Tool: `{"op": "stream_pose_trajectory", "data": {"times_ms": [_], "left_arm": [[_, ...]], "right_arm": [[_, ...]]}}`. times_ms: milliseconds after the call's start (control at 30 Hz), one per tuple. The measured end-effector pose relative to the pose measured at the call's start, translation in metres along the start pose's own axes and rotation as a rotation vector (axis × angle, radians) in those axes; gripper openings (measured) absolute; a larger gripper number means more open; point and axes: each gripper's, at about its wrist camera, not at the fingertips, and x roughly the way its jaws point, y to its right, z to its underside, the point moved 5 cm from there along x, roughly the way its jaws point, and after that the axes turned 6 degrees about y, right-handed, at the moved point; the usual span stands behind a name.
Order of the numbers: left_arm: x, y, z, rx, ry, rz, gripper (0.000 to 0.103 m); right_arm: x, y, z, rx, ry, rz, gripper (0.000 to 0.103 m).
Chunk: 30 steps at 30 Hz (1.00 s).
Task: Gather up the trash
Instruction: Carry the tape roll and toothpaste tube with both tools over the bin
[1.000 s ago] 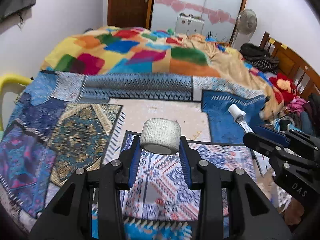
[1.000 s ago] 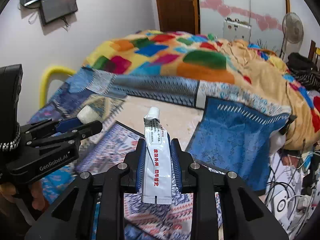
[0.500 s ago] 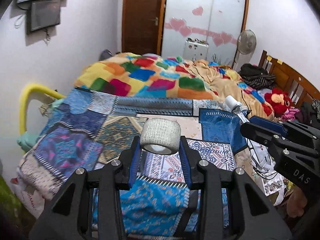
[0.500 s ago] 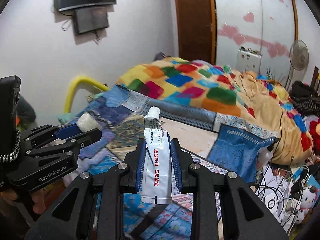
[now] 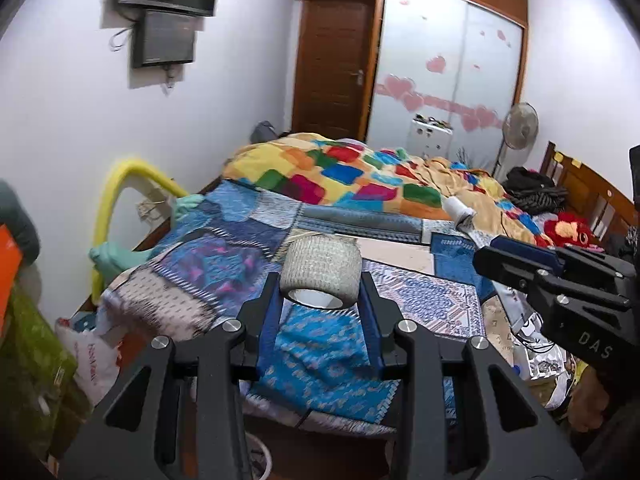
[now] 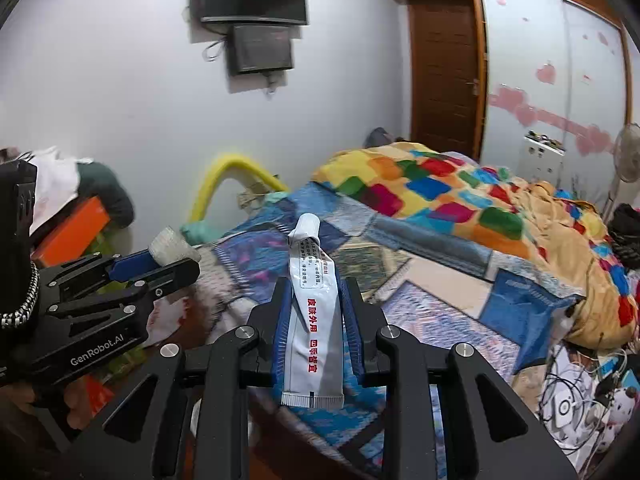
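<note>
My left gripper (image 5: 320,284) is shut on a grey-white roll of tape (image 5: 320,270), held sideways between its blue pads, high above the foot of the bed. The right gripper (image 6: 312,280) is shut on a white ointment tube (image 6: 310,308) with red lettering, cap pointing away from me. From the left wrist view the right gripper (image 5: 492,246) shows at the right with the tube's cap (image 5: 458,208) sticking out. The right wrist view shows the left gripper (image 6: 176,258) at the left with the roll (image 6: 170,246) in it.
A bed (image 5: 248,264) with patterned blue covers and a colourful quilt (image 5: 360,176) fills the middle. A yellow curved rail (image 5: 120,184) and green and orange bags (image 5: 24,344) stand at the left. Cables and clutter (image 6: 580,392) lie at the right. A door (image 5: 332,68) and wardrobe stand behind.
Both grippers have risen and pulled back from the bed, each keeping its object. The floor edge, bags and wall screens at the left have come into view.
</note>
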Motion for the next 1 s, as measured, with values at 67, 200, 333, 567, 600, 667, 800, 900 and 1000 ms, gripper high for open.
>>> {"op": "stream_pose_trajectory", "data": {"times_ms": [67, 200, 333, 567, 600, 667, 800, 900, 1000], "left_arm": [[-0.012, -0.013, 0.007, -0.015, 0.003, -0.016, 0.037], [-0.036, -0.044, 0.025, -0.053, -0.001, -0.056, 0.037], [-0.047, -0.071, 0.045, -0.083, -0.026, -0.094, 0.037], [-0.056, -0.122, 0.091, -0.144, -0.098, -0.16, 0.037], [-0.056, -0.128, 0.097, -0.152, -0.109, -0.169, 0.037], [-0.052, -0.14, 0.111, -0.168, -0.137, -0.185, 0.037], [-0.044, -0.159, 0.144, -0.205, -0.2, -0.198, 0.037], [-0.035, -0.17, 0.17, -0.227, -0.261, -0.211, 0.037], [-0.022, -0.181, 0.201, -0.26, -0.333, -0.219, 0.037]], "right_arm": [[0.0, -0.016, 0.004, -0.012, -0.007, -0.023, 0.023], [0.003, -0.05, 0.015, -0.041, -0.028, -0.07, 0.023], [0.014, -0.081, 0.031, -0.064, -0.067, -0.124, 0.023], [0.037, -0.124, 0.063, -0.092, -0.165, -0.196, 0.023], [0.04, -0.128, 0.068, -0.095, -0.18, -0.204, 0.023], [0.049, -0.139, 0.079, -0.101, -0.217, -0.224, 0.023], [0.069, -0.16, 0.106, -0.141, -0.291, -0.24, 0.023], [0.085, -0.171, 0.127, -0.16, -0.356, -0.256, 0.023], [0.105, -0.18, 0.153, -0.165, -0.434, -0.27, 0.023]]}}
